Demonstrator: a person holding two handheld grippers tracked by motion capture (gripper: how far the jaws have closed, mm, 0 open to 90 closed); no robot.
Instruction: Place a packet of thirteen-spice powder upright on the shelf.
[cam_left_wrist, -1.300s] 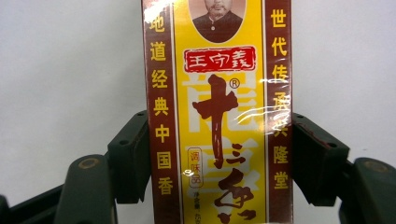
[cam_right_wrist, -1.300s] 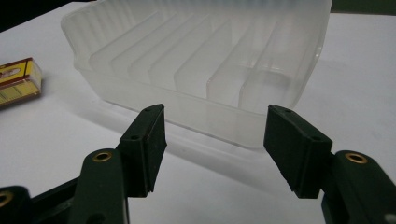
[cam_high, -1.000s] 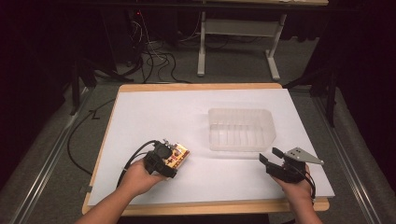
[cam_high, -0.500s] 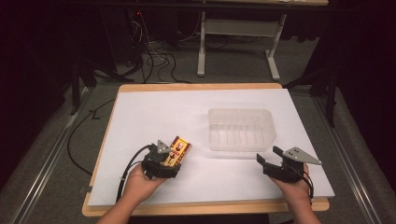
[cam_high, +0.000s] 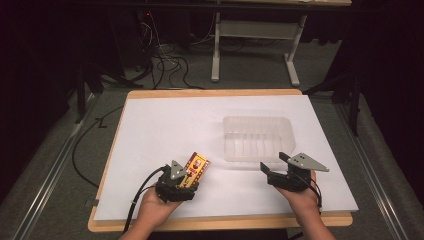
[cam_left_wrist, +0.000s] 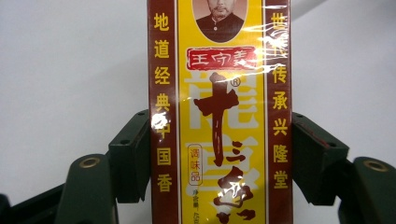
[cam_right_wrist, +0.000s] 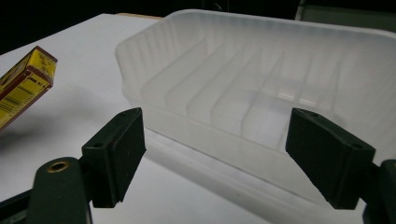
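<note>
The left tool (cam_high: 186, 176) is clenched on the yellow and red box (cam_high: 194, 168), its two black jaws pressing the long sides, as the left gripper view shows plainly, with the box (cam_left_wrist: 219, 116) standing straight up between them over the white sheet. And there is the change: a second ago the box lay lower at the near left of the table (cam_high: 150, 95), the hand turned over it; now the tool has swung round behind it, and the box has come a little forward and toward the clear tray (cam_high: 257, 137). It looks lifted, since the right gripper view catches its end (cam_right_wrist: 25, 84) tilted above a shadow, apart from the sheet. So the pick-up seems done, and the carry toward the tray looks like the step in hand. The right tool (cam_high: 282, 172) hangs just in front of the tray's near wall (cam_right_wrist: 224, 140), jaws wide apart and holding nothing, barely moved from a second ago. It may be waiting to steady the tray, though that is only a guess. The tray itself sits empty, its ribbed floor bare.
</note>
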